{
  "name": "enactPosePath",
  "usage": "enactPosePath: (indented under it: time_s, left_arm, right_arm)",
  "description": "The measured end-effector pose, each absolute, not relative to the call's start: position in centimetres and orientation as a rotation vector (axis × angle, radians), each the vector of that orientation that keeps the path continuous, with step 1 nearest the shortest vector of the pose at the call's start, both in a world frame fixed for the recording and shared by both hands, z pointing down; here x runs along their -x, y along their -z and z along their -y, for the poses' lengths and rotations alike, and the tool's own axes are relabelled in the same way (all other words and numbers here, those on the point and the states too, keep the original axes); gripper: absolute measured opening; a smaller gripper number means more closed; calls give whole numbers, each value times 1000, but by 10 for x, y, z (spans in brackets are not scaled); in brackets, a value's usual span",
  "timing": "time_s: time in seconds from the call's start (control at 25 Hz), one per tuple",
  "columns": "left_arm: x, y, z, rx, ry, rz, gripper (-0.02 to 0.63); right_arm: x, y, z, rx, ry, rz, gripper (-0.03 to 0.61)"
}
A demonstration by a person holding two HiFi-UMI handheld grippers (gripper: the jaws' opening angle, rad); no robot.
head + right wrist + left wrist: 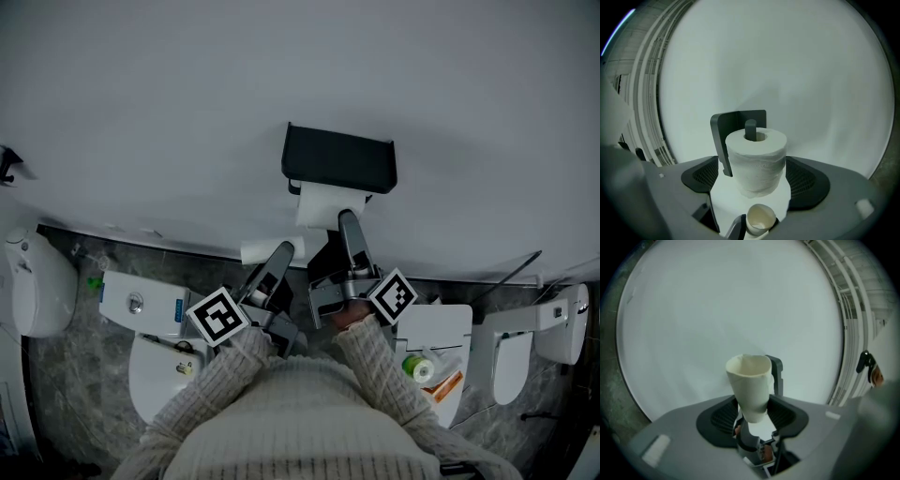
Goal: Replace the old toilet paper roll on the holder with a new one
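Note:
A black holder [339, 157] hangs on the white wall. A full white toilet paper roll [321, 202] sits under it, threaded on the holder's peg [751, 129]. My right gripper [345, 223] reaches up to this roll [757, 159] and is shut on it; its fingertips are hidden behind the paper. My left gripper [279, 253] is lower and to the left, shut on the old empty cardboard tube [749, 383]. That tube [266, 250] stays clear of the holder. The same tube [761, 218] shows at the bottom of the right gripper view.
A white cistern [141, 302] and bowl stand low on the left, and another white fixture [37, 281] is at the far left. On the right a white lid [448, 323] bears a green-and-white object [419, 366]. A further white fixture [530, 342] sits beyond. The floor is grey marble.

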State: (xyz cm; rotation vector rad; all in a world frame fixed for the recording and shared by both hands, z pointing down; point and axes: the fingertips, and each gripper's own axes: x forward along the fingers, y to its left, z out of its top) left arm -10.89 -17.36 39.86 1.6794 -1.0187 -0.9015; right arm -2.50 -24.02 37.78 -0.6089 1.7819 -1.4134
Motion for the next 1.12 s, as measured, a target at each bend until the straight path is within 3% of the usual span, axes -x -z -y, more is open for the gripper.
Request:
enactPosePath:
  time_s: [0.12,0.32,0.4,0.56,0.68,0.8,1.12]
  left_arm:
    - [103,-399,173,-1683,897,1003,181]
    - [93,-398,174,-1687,887,973,181]
    - [88,-397,175,-1699,876,962,181]
    - [79,-391,177,-1731,842,938,181]
    - [76,-385,177,-1755,832,925,181]
    - [72,-380,179,-1784,818,906,179]
    - [68,-375,181,-1807,793,888,181]
  right_arm:
    - [22,-383,233,617,1430,-1779,426]
    - [15,-392,217,637,1450,-1794,347]
    - [12,-391,209,634,1438,-1811,288]
    - [4,-381,194,640,1342,-1901,114]
    - [1,-371,186,635,1279,-1982,43]
    - [-5,-364,182,631,1234,-2021,8]
    - [-8,-360,174,599,1216,-2074,0]
